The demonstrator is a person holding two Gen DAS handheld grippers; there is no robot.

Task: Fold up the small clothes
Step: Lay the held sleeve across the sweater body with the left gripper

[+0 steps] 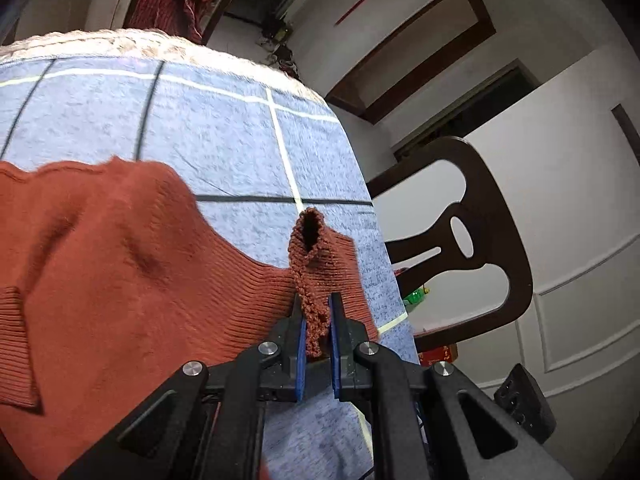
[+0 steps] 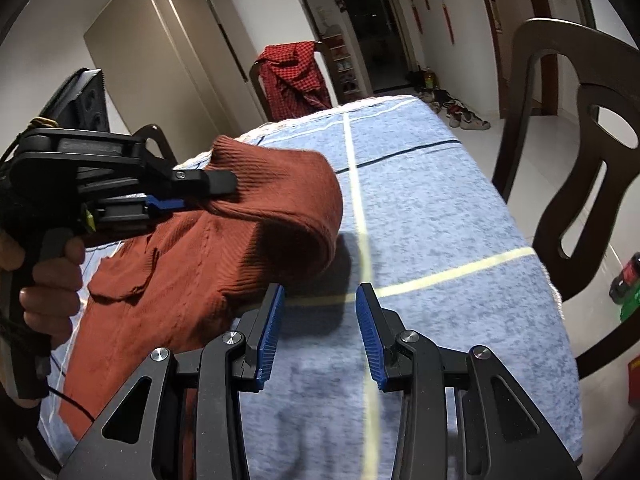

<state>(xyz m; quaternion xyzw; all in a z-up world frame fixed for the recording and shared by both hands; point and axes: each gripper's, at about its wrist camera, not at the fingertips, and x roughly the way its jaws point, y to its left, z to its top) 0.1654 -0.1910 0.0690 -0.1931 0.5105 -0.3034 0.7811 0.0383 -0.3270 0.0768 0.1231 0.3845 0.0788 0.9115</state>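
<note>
A small rust-red knit sweater (image 1: pixel 104 264) lies on a table under a blue checked cloth (image 1: pixel 224 136). My left gripper (image 1: pixel 317 316) is shut on a bunched edge of the sweater and lifts it off the cloth. In the right wrist view the sweater (image 2: pixel 208 256) hangs in a fold from the left gripper (image 2: pixel 212 194), held by a hand at the left. My right gripper (image 2: pixel 320 300) is open and empty, just right of the sweater's raised fold, above the cloth (image 2: pixel 432 216).
A dark wooden chair (image 1: pixel 472 240) stands at the table's right side, also in the right wrist view (image 2: pixel 572 160). A red checked garment (image 2: pixel 296 76) hangs on a chair at the far end. Green bottles (image 2: pixel 628 288) stand on the floor. A tall cabinet (image 2: pixel 172 48) stands behind.
</note>
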